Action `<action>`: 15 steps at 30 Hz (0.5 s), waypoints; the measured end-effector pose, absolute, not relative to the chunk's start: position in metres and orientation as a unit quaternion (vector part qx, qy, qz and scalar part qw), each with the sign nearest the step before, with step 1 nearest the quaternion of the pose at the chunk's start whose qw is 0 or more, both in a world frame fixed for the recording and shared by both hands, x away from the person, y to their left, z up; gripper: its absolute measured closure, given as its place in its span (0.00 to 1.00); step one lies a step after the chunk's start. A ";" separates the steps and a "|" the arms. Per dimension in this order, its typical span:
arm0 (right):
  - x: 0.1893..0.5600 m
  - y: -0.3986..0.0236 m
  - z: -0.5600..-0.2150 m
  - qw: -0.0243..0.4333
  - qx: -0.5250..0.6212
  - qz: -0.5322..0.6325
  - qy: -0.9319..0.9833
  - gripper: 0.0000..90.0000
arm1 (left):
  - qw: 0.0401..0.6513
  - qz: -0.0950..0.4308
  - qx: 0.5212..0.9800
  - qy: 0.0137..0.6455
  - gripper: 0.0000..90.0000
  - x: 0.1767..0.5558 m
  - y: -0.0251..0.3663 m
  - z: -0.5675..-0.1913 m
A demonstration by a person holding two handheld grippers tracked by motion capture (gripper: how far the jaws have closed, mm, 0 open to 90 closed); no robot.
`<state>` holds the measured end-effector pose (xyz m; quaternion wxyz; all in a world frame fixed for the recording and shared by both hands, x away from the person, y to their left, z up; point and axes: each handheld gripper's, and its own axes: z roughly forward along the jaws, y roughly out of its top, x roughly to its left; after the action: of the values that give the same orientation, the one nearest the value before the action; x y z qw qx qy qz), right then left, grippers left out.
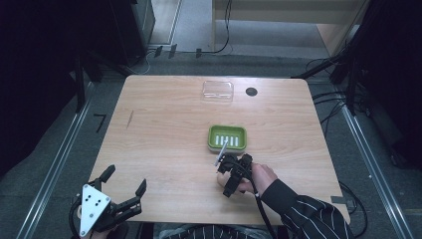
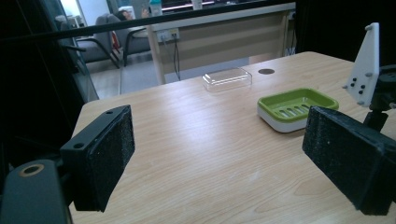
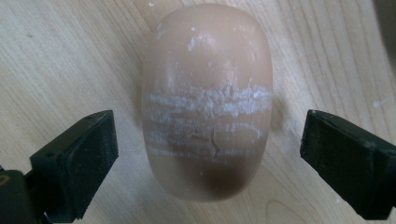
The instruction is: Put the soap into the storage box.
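Soap bar [image 3: 207, 100] lies between open right tongs [image 3: 208, 154], green dish [image 1: 227, 137] just beyond; left tongs [image 2: 219, 158] open.

Likely an office or lab: a wooden table [image 1: 164, 149] on grey floor, cables [image 1: 226, 30] at the far side, chairs [image 2: 100, 44] beyond.

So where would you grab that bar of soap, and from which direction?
Across its narrow middle, coming straight down from above. The soap lies flat on the table, an oval longer than it is wide, so its two long sides probably give the best hold. The right gripper already hangs over it, jaws open on either side of that scuffed middle band.
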<state>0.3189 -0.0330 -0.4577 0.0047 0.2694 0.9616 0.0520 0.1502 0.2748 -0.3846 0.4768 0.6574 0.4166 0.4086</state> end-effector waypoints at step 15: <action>0.324 -0.021 -0.461 0.010 0.261 0.035 0.965 0.25 | 0.475 0.409 0.659 0.415 0.11 0.150 0.274 -0.385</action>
<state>0.3242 -0.0215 -0.4609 0.0099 0.2610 0.9646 0.0355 0.1502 0.2744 -0.3846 0.4751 0.6591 0.4150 0.4095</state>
